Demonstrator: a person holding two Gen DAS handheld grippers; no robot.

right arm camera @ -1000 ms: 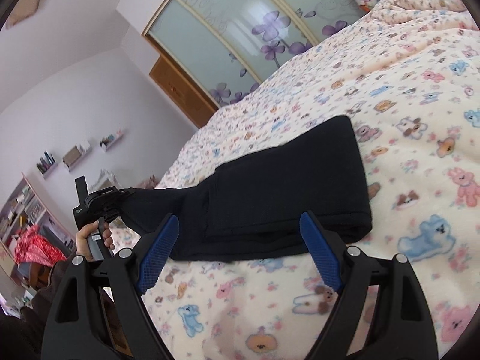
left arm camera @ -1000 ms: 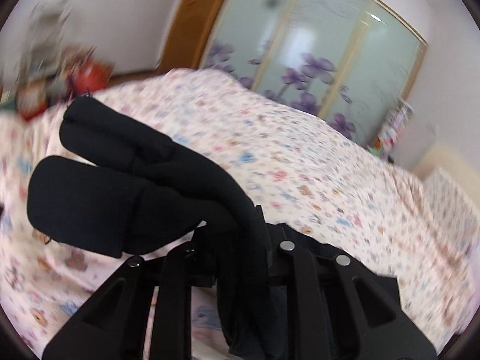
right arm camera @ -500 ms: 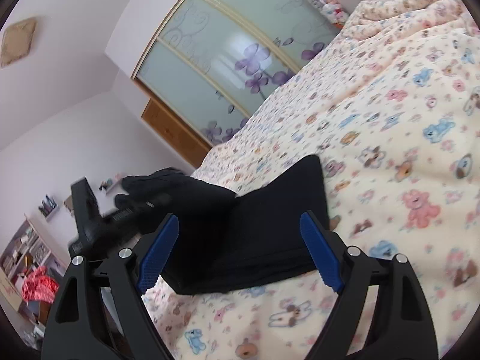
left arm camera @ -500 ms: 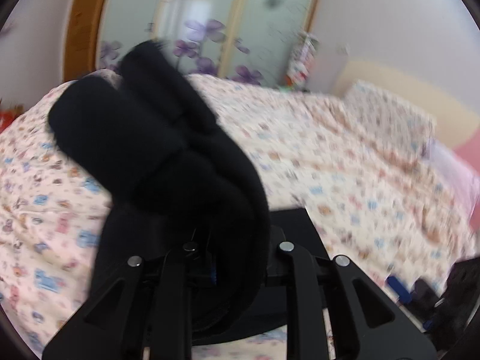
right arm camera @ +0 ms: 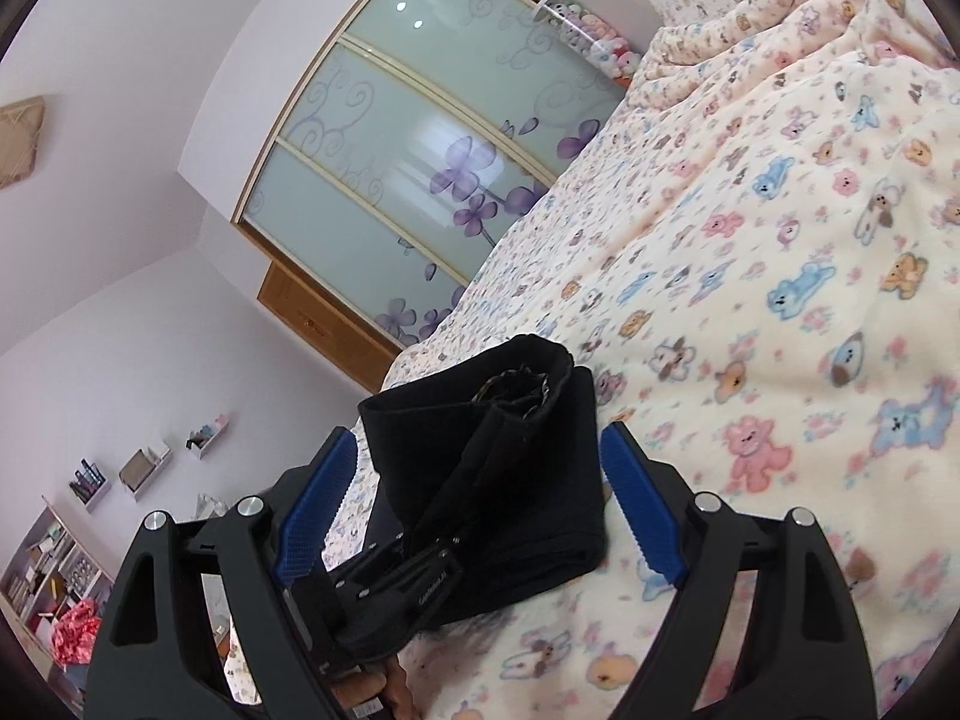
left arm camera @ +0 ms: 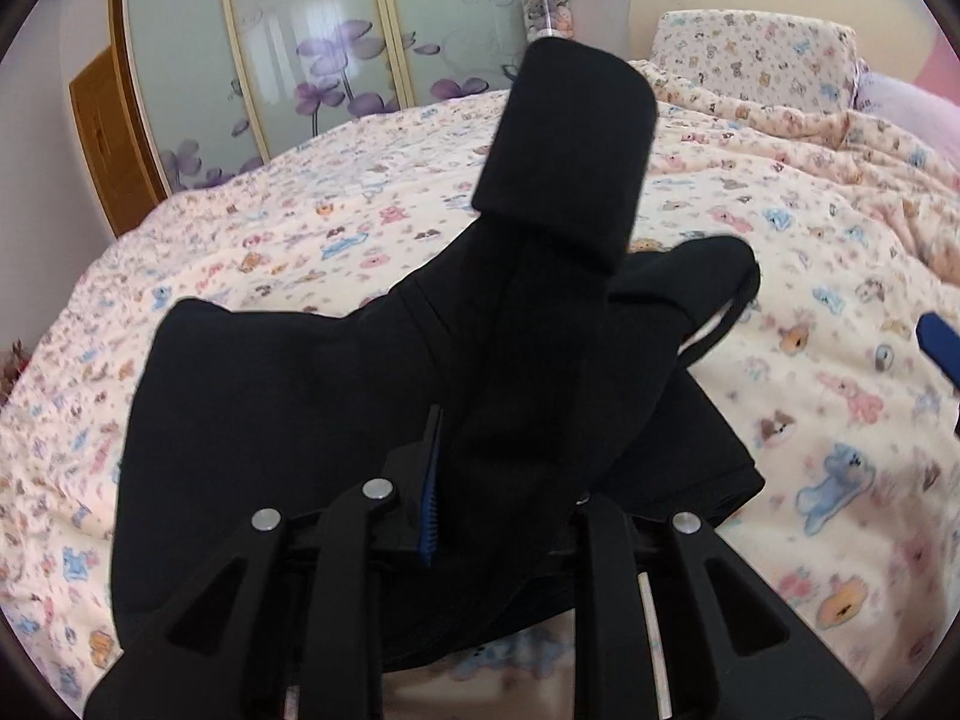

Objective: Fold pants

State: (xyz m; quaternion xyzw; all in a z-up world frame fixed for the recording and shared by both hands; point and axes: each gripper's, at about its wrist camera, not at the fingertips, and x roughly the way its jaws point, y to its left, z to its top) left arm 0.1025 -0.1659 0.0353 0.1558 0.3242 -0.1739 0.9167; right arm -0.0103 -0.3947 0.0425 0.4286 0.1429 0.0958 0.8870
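Black pants (left arm camera: 336, 396) lie folded on the teddy-print blanket (left arm camera: 840, 228). My left gripper (left arm camera: 504, 480) is shut on one end of them. That bunched end rises from the jaws and drapes forward over the folded part, its cuff (left arm camera: 570, 144) sticking up. Only one blue pad (left arm camera: 429, 498) shows beside the cloth. In the right wrist view the pants (right arm camera: 540, 468) sit just beyond my right gripper (right arm camera: 480, 510), which is open with nothing held. The left gripper (right arm camera: 414, 582) lies low between its fingers, a hand under it.
The blanket (right arm camera: 780, 300) covers the whole bed, rumpled toward a pillow (left arm camera: 750, 54) at the head. Sliding wardrobe doors (left arm camera: 336, 48) with purple flowers stand behind the bed. Wall shelves (right arm camera: 144, 468) and clutter sit at the left. The right gripper's pad (left arm camera: 942, 348) shows at the left wrist view's edge.
My left gripper has swung across and down with the pants end, rolling as it went, and brought it over the folded part close to the right gripper. The right gripper shifted slightly, still open.
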